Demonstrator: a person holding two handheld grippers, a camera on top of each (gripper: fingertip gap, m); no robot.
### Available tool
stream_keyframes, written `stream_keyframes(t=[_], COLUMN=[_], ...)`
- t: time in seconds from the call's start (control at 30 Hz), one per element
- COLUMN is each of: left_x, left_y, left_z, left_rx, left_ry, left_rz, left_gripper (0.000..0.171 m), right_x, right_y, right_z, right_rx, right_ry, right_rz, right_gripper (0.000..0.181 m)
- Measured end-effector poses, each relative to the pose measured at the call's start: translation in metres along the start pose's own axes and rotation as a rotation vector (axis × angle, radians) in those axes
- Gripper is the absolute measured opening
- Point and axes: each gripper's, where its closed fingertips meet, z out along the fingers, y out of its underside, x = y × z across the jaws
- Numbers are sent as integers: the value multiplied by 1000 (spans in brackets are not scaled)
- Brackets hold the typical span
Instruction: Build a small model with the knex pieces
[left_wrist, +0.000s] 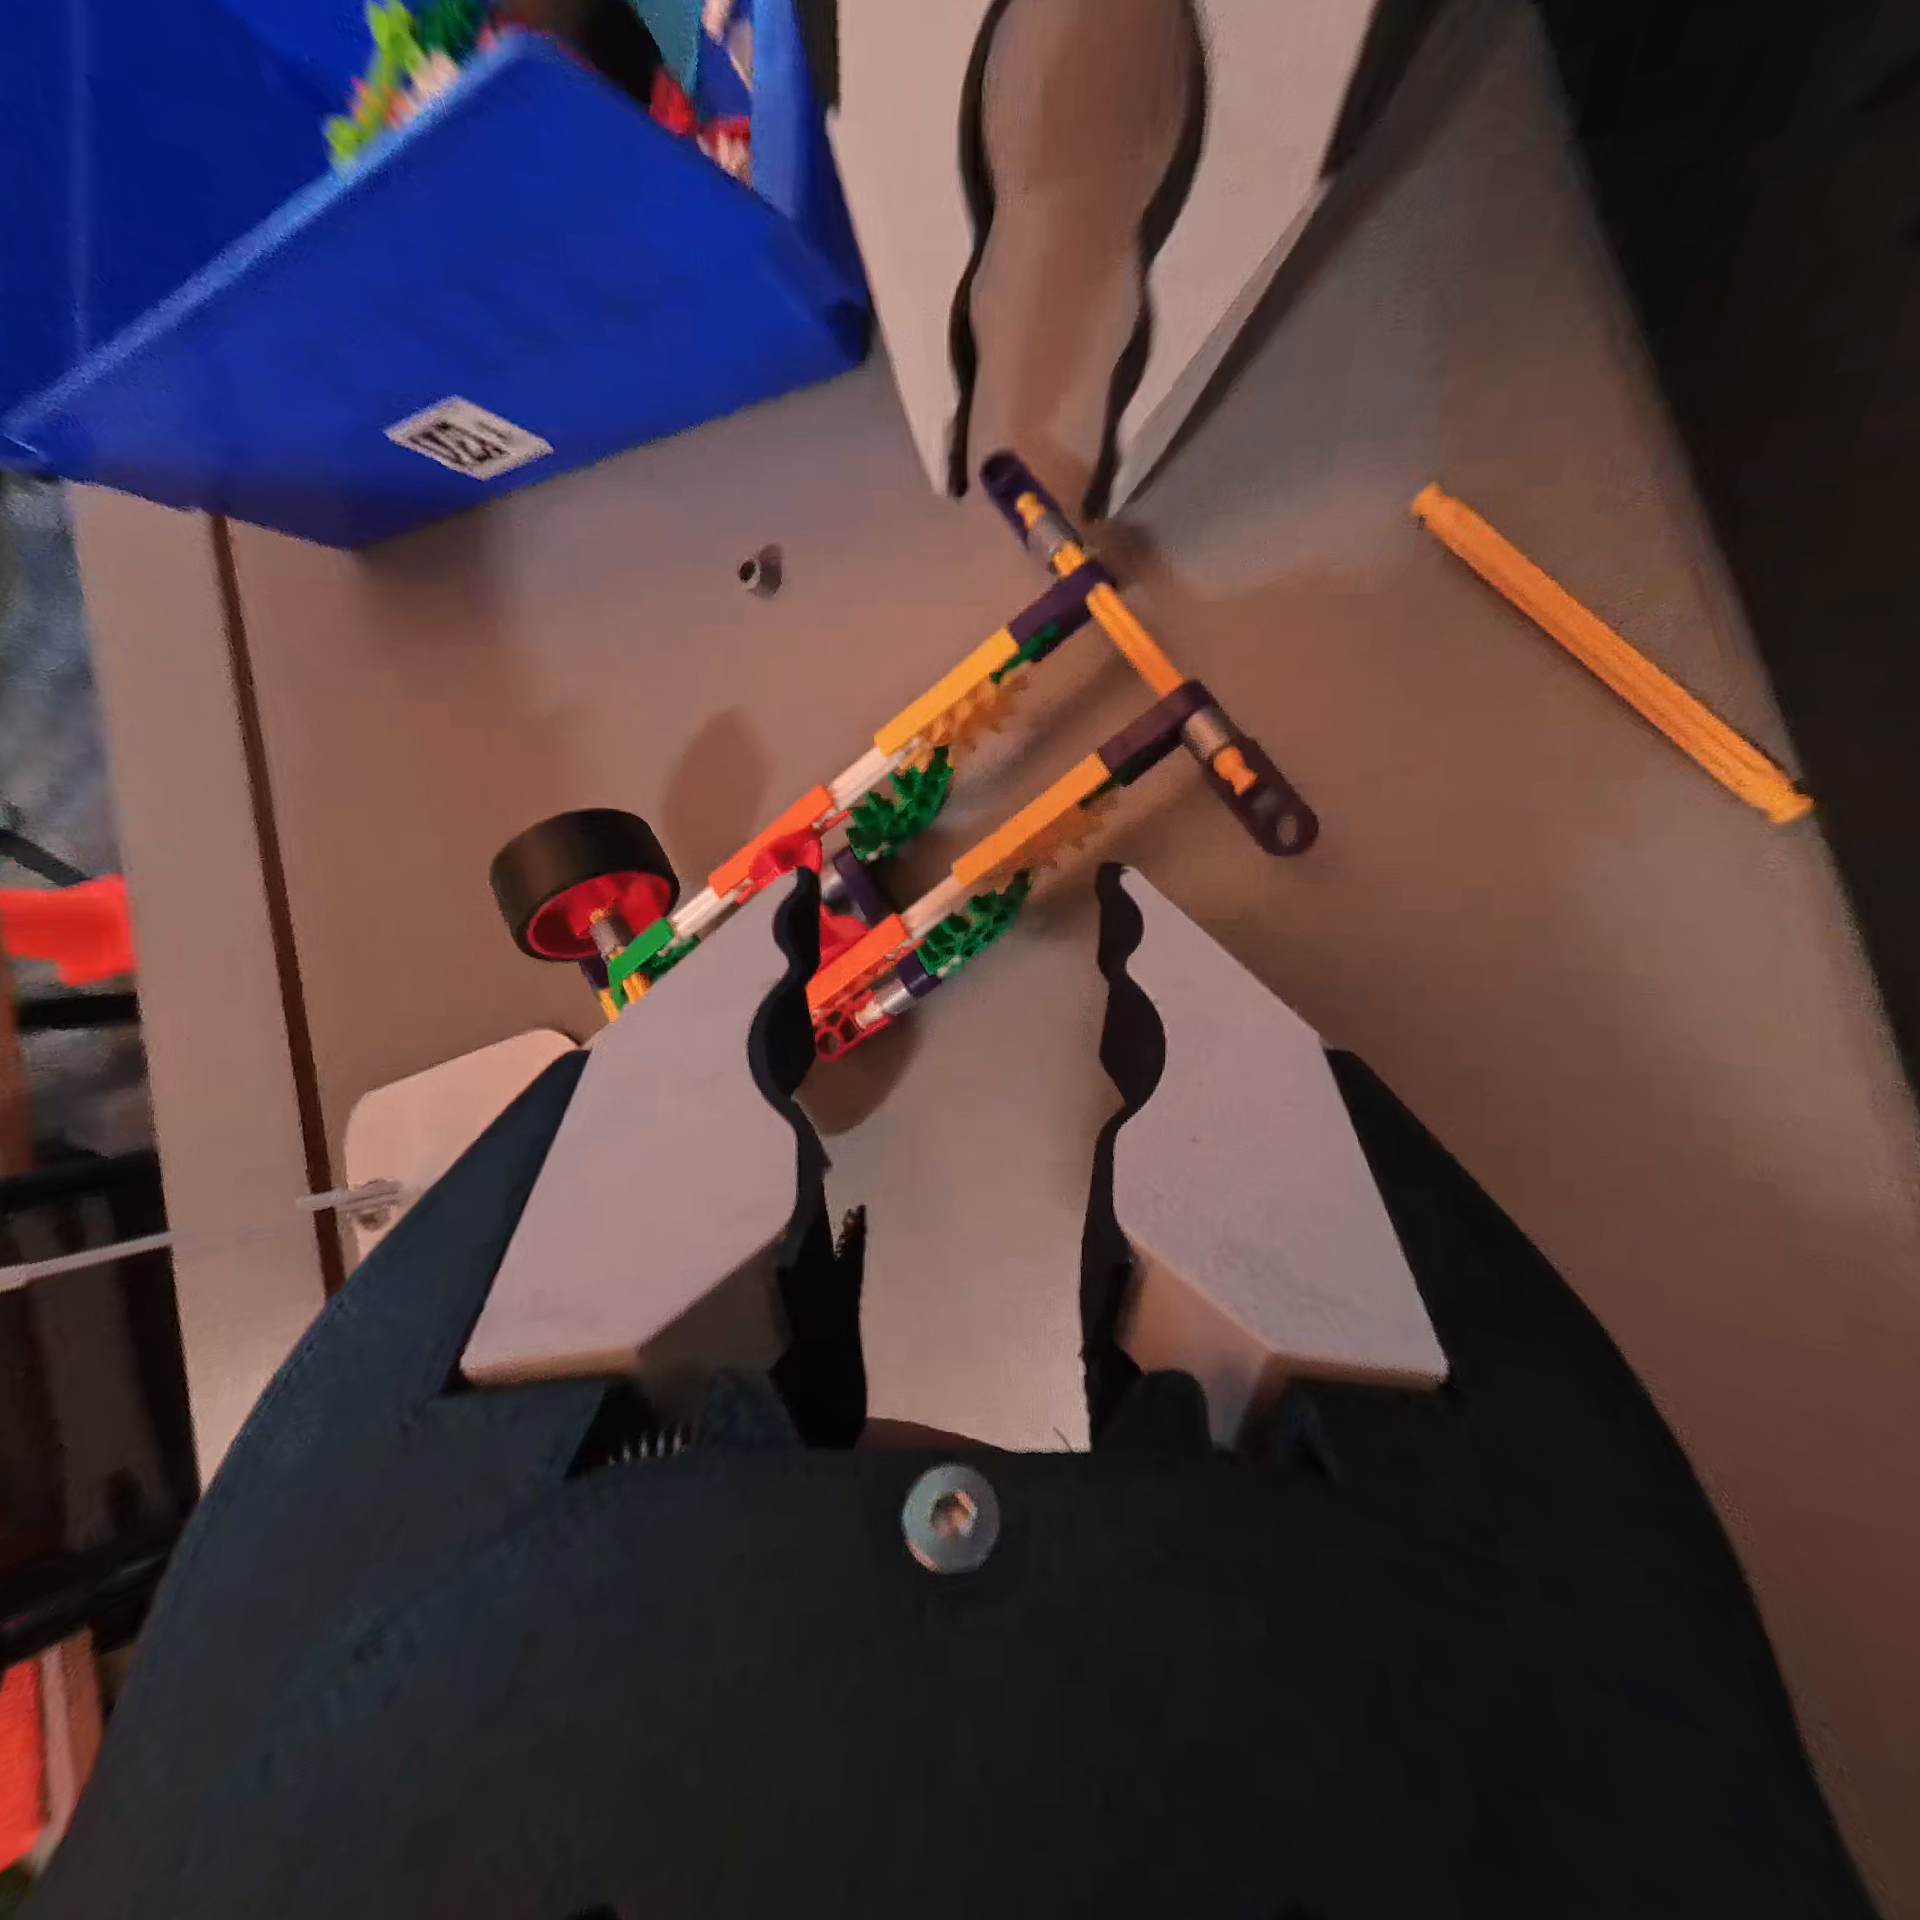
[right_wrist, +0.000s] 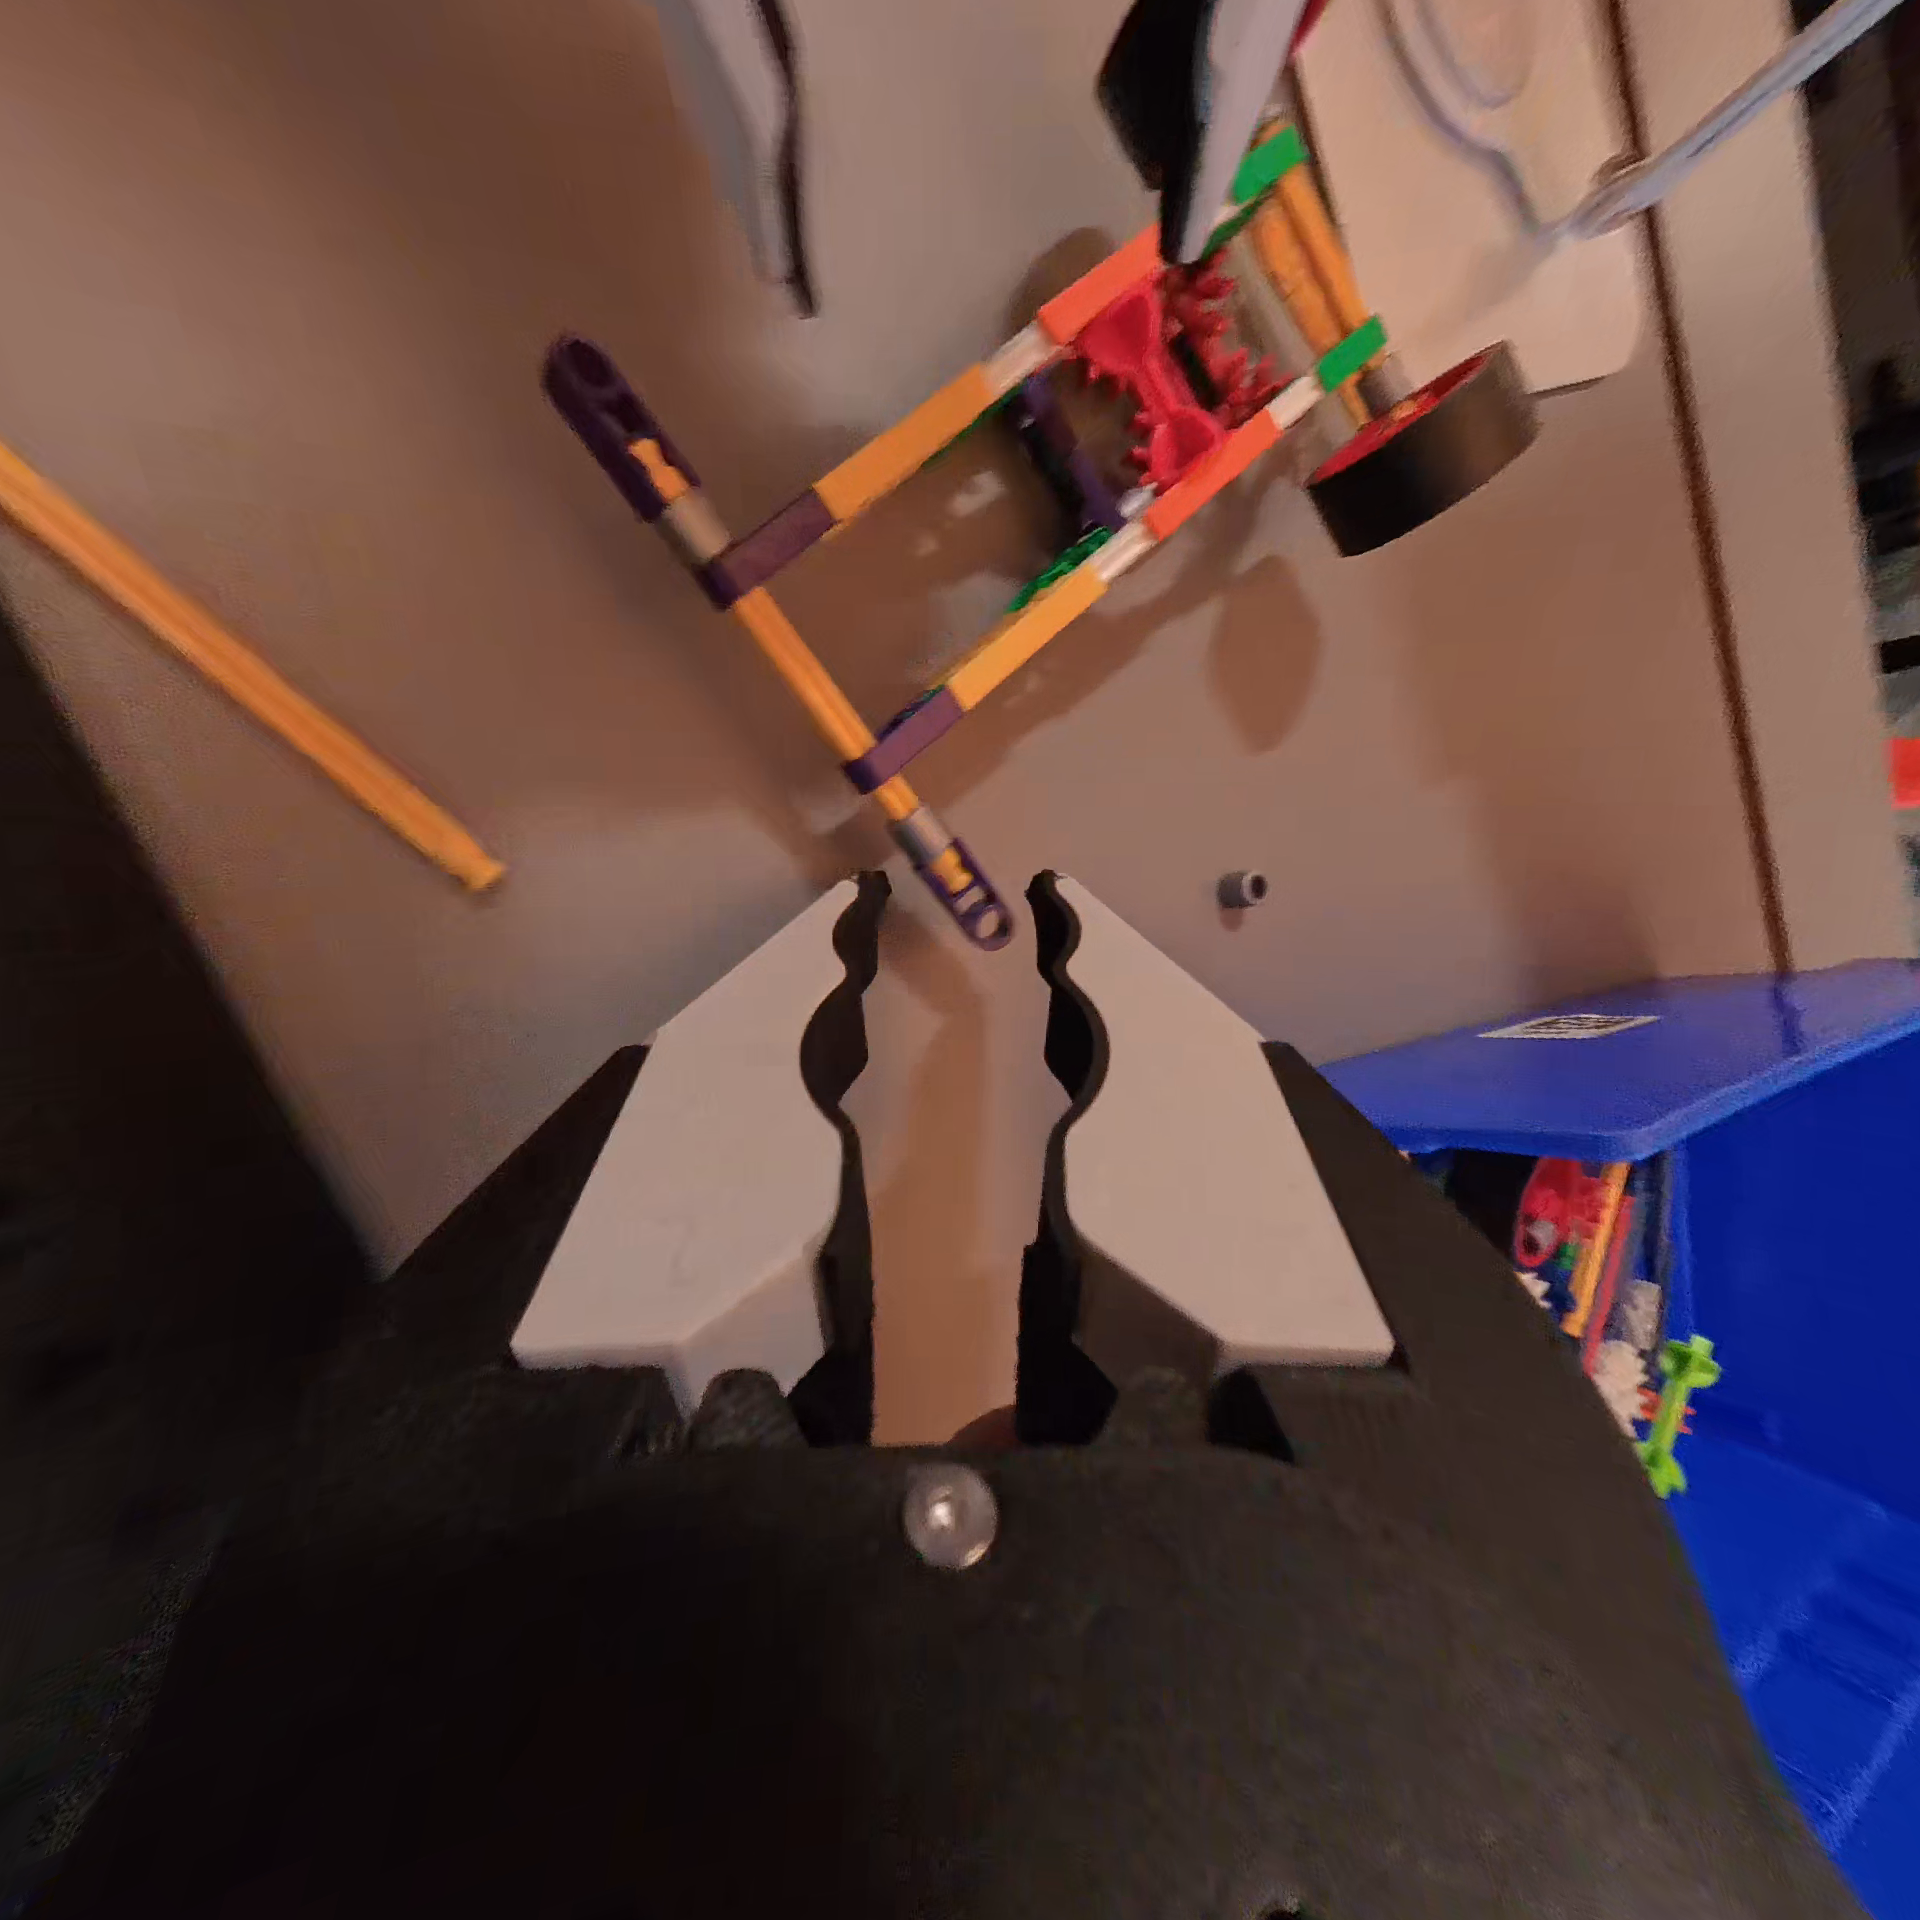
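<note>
Claws parted, I am working at both ends of a toy frame (left_wrist: 935, 821) that is lying on the tabletop (left_wrist: 1403, 987). My left claw (left_wrist: 951, 883) is hovering, jaws apart, over the frame's middle, where the orange bars and red gear (right_wrist: 1153, 390) are sitting; one fingertip (right_wrist: 1195, 223) is reaching down among them, though I cannot tell whether it is touching. My right claw (right_wrist: 956, 883) is standing open at the far end, its tips flanking the purple link (right_wrist: 971, 904) on the yellow axle (right_wrist: 810, 686) without closing on it. A second purple link (right_wrist: 613, 426) is capping the axle's other end. One black wheel (left_wrist: 582, 878) is sitting at the frame's gear end. A loose yellow rod (left_wrist: 1605, 655) is lying well apart from the frame. A blue bin (left_wrist: 416, 270) of parts is standing near my right claw.
</note>
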Motion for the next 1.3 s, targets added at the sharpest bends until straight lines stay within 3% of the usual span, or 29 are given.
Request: stream_keyframes(t=[0.23,0.3,0.47,0.57,0.63,0.73,0.8,0.9,1.03,1.13,1.3], left_x=[16,16,43,44,47,46,47,47,50,53,61], left_y=[-7,-7,4,20,27,31,31,35,39,41,49], left_z=[5,-5,-36,-33,-24,-14,-11,-13,-21,-28,-31], left_rx=[67,92,124,79,66,70,79,100,197,270,299], left_ry=[-141,-155,-2,-43,-52,-84,-106,-125,-99,-78,-92], left_rz=[140,102,-82,-179,-216,-209,-180,-139,-152,-148,-99], left_gripper=[51,49,54,52,46,15,9,8,8,8,8], right_x=[1,-2,-9,-14,-21,-30,-32,-36,-45,-49,-57], right_y=[2,-2,-21,-32,-37,-43,-45,-51,-68,-76,-85], right_z=[15,10,4,7,11,14,14,13,9,5,3], right_rx=[-45,-51,-53,-79,-99,-92,-76,21,220,282,340], right_ry=[68,77,148,220,239,249,256,192,-26,-141,-164], right_rz=[-82,-72,-81,-147,-209,-245,-249,-168,8,72,40], right_gripper=[14,13,10,9,8,7,7,8,10,9,9])
